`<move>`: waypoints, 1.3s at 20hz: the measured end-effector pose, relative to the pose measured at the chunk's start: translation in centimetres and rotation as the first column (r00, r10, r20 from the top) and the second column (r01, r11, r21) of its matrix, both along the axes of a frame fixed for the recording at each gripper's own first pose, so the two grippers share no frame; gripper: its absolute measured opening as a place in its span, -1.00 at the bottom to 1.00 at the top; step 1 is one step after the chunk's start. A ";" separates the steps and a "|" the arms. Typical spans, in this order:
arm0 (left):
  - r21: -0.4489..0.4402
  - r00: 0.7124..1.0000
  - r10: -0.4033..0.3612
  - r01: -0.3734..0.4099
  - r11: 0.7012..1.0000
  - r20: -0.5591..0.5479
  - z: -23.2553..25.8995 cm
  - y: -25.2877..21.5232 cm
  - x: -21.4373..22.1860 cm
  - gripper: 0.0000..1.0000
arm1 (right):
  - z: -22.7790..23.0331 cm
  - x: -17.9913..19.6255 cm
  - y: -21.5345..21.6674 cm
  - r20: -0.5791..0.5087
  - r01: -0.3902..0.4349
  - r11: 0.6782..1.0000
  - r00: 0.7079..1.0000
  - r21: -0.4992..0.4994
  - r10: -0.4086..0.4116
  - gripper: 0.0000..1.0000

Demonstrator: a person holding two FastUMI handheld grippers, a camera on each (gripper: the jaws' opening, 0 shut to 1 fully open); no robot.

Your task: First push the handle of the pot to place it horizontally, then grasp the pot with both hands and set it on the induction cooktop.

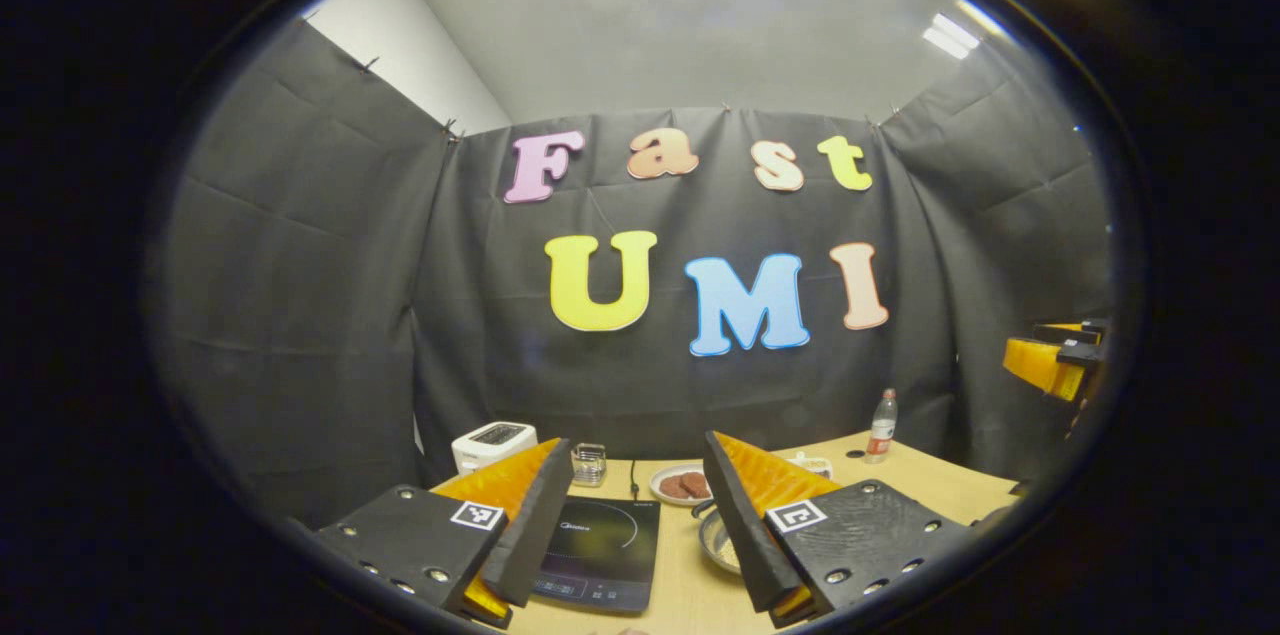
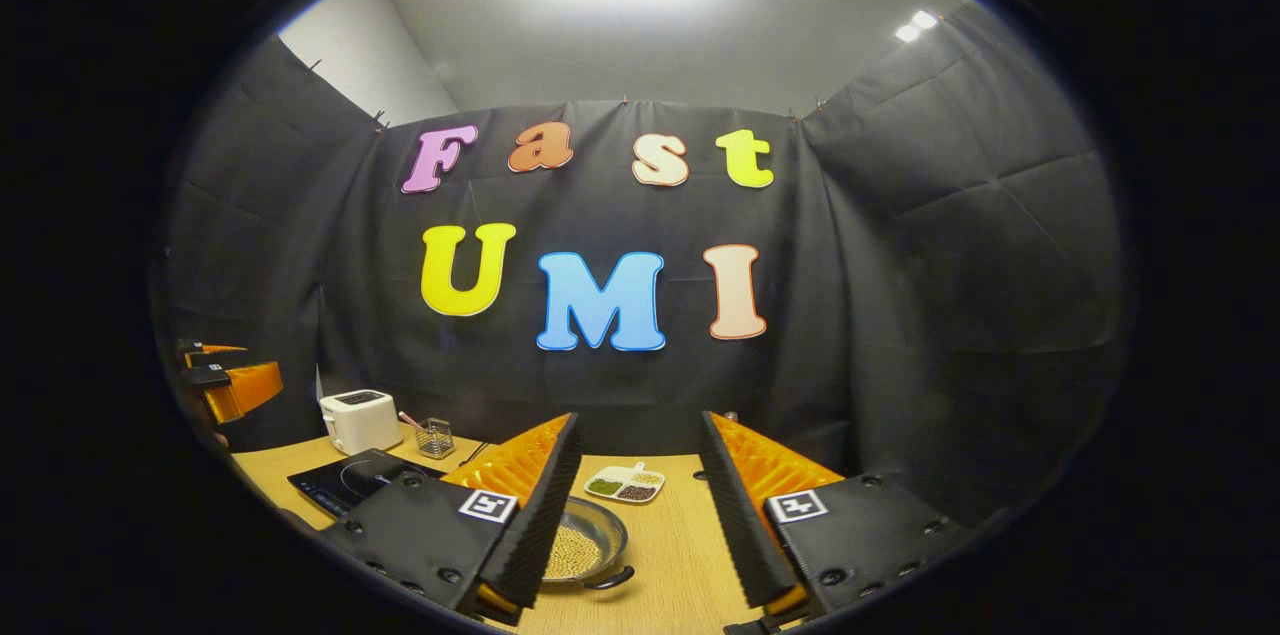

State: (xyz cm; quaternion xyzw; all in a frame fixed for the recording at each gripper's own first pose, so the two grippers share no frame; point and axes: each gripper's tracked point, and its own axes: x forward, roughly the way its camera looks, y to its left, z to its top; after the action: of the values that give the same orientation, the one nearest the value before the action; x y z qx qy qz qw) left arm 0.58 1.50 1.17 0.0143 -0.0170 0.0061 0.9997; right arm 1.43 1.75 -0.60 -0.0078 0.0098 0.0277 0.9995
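Steel, shallow and half full of pale beans, the pot [image 2: 585,545] sits on the wooden table [image 2: 680,555] just ahead of the right gripper [image 2: 635,500], low between its fingers and partly hidden behind the inner one. Its dark handle [image 2: 612,579] shows at the near rim, curving toward the camera and a little to the right; how far it is off horizontal cannot be told from here. The right gripper's jaws stand wide apart and hold nothing.

In the left gripper view the same pot [image 1: 720,540] peeks out beside the inner finger, on the right, while the black induction cooktop [image 1: 600,555] lies straight ahead between the fingers of the left gripper [image 1: 640,515]. That gripper is also spread wide and empty. So the pot lies right of the cooktop, near it but apart, and the eventual carry should run leftward across the table.

The right gripper looks the nearer one to the handle, so the push probably falls to it: a drop toward the near rim and a sideways nudge with one finger. Neither gripper touches the pot, so the first step is not yet done.

Further back stand a white toaster [image 2: 360,420], a divided dish of beans [image 2: 625,485], a plate of brown patties [image 1: 682,485] and a plastic bottle [image 1: 882,425].
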 end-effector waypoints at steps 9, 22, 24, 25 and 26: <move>-0.007 1.000 0.008 -0.008 1.000 0.011 0.2 1.2 -0.2 0.60 | 0.1 -0.3 1.1 -0.010 -0.009 1.000 1.000 0.002 0.009 -0.49; -0.018 1.000 0.017 -0.017 1.000 0.014 -0.3 5.6 0.9 0.55 | -2.4 -0.2 6.8 -0.073 -0.102 0.994 0.992 -0.027 0.100 -0.96; -0.017 1.000 0.024 -0.024 1.000 0.011 -0.6 6.7 1.2 0.53 | -3.3 -0.1 7.7 -0.094 -0.119 0.992 0.989 -0.034 0.115 -0.96; -0.021 1.000 0.026 -0.026 0.999 0.011 -0.6 7.2 1.3 0.55 | -3.8 -0.2 8.3 -0.109 -0.129 0.991 0.986 -0.036 0.125 -0.96; -0.026 1.000 0.027 -0.026 0.999 0.012 -0.7 7.5 1.4 0.55 | -4.3 -0.2 8.7 -0.120 -0.138 0.990 0.984 -0.037 0.132 -0.96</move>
State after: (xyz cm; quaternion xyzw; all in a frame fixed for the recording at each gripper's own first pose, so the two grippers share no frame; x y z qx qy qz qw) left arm 1.94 8.96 0.46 0.0016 -0.0230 0.0197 0.9995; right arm 1.25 10.48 -4.89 -0.0294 0.0688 0.0957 0.9926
